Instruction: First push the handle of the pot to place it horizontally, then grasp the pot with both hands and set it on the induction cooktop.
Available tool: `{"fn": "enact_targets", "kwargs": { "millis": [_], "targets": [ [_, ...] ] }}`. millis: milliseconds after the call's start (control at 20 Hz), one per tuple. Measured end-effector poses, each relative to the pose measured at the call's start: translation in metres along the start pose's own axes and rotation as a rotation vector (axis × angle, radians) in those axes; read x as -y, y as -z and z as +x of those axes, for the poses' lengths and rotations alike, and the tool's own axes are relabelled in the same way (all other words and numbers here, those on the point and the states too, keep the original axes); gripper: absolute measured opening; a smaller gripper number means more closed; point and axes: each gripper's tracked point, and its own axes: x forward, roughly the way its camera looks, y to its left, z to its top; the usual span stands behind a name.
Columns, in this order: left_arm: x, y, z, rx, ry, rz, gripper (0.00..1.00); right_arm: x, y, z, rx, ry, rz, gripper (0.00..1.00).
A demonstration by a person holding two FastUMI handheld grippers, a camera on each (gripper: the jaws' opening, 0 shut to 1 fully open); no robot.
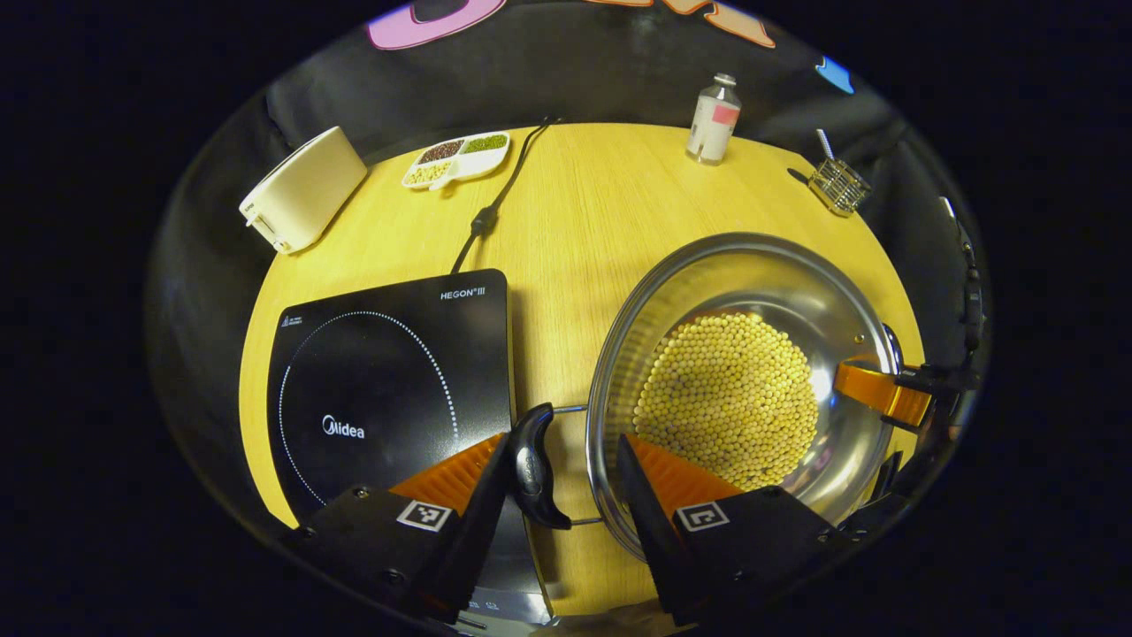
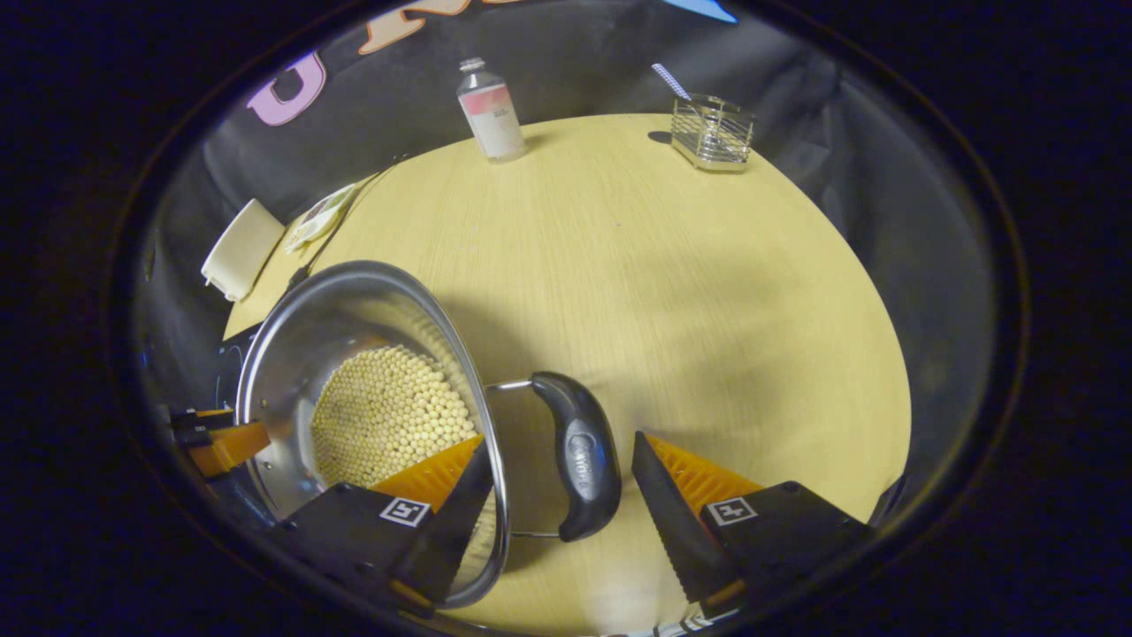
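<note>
Black cooktop (image 1: pixel 389 389) beside pot (image 1: pixel 743 292), L view.

A staged kitchen corner inside a recording booth — black cloth hangs behind a round wooden table (image 1: pixel 584 230) that carries an induction cooktop (image 1: pixel 389 389), a steel pot (image 1: pixel 752 292) of beans, a divided snack dish (image 1: pixel 456 160), a bottle (image 1: pixel 713 119) and a wire caddy (image 2: pixel 712 133) — cooking gear on a set.

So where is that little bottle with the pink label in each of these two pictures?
Left gripper view: the bottle stands at the table's far edge, upper right of centre, beyond the pot.
Right gripper view: the bottle stands at the far edge, top, left of centre.
Shared landmark: the wire basket, to the bottle's right in both.
</note>
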Motion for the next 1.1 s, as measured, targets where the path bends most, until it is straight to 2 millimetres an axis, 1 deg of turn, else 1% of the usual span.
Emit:
{"fn": "enact_targets", "kwargs": {
  "millis": [50, 150, 200, 300, 350, 400, 500, 550, 600, 650, 800, 850, 900, 1000, 1050, 1100],
  "targets": [
    [0.000, 0.000, 0.001, -0.005, 0.000, 0.003, 0.78, 0.000, 0.000, 0.001, -0.003, -0.003, 0.000, 0.96],
    [-0.003, 0.001, 0.001, -0.019, -0.005, 0.013, 0.77, 0.000, 0.001, 0.002, -0.008, -0.010, -0.004, 0.96],
    [-0.002, -0.001, 0.001, -0.016, -0.003, 0.012, 0.75, -0.001, 0.001, 0.004, -0.012, -0.013, -0.009, 0.98],
    [-0.001, -0.001, 0.003, -0.021, -0.002, 0.012, 0.72, -0.004, 0.001, 0.006, -0.016, -0.020, -0.016, 0.97],
    [-0.001, -0.002, 0.003, -0.023, -0.002, 0.022, 0.74, -0.004, 0.002, 0.006, -0.017, -0.019, -0.022, 0.95],
    [0.001, -0.003, 0.004, -0.024, 0.002, 0.029, 0.72, -0.004, 0.003, 0.007, -0.020, -0.019, -0.026, 0.90],
    [0.009, -0.002, 0.004, -0.036, 0.012, 0.033, 0.71, 0.001, 0.007, 0.006, -0.028, -0.020, -0.037, 0.90],
    [0.011, -0.003, 0.004, -0.040, 0.011, 0.042, 0.71, 0.000, 0.009, 0.005, -0.033, -0.021, -0.043, 0.95],
    [0.011, -0.002, 0.005, -0.046, 0.005, 0.048, 0.71, 0.000, 0.009, 0.006, -0.034, -0.022, -0.049, 0.95],
    [0.011, -0.003, 0.005, -0.053, -0.001, 0.047, 0.71, -0.001, 0.009, 0.007, -0.034, -0.021, -0.055, 0.90],
    [0.012, -0.004, 0.007, -0.076, -0.008, 0.067, 0.71, 0.002, 0.008, 0.008, -0.031, -0.015, -0.066, 0.90],
    [0.012, -0.005, 0.007, -0.076, -0.007, 0.075, 0.73, 0.002, 0.009, 0.008, -0.030, -0.014, -0.067, 0.89],
    [0.012, -0.006, 0.007, -0.083, -0.005, 0.078, 0.73, 0.003, 0.009, 0.008, -0.030, -0.012, -0.067, 0.86],
    [0.012, -0.005, 0.007, -0.094, -0.001, 0.068, 0.70, 0.004, 0.010, 0.007, -0.032, -0.015, -0.066, 0.85],
    [0.012, -0.004, 0.008, -0.104, 0.002, 0.065, 0.70, 0.007, 0.009, 0.014, -0.027, -0.018, -0.058, 0.77],
    [0.011, -0.004, 0.006, -0.112, 0.007, 0.068, 0.70, 0.006, 0.008, 0.010, -0.031, -0.023, -0.051, 0.79]
  ]
}}
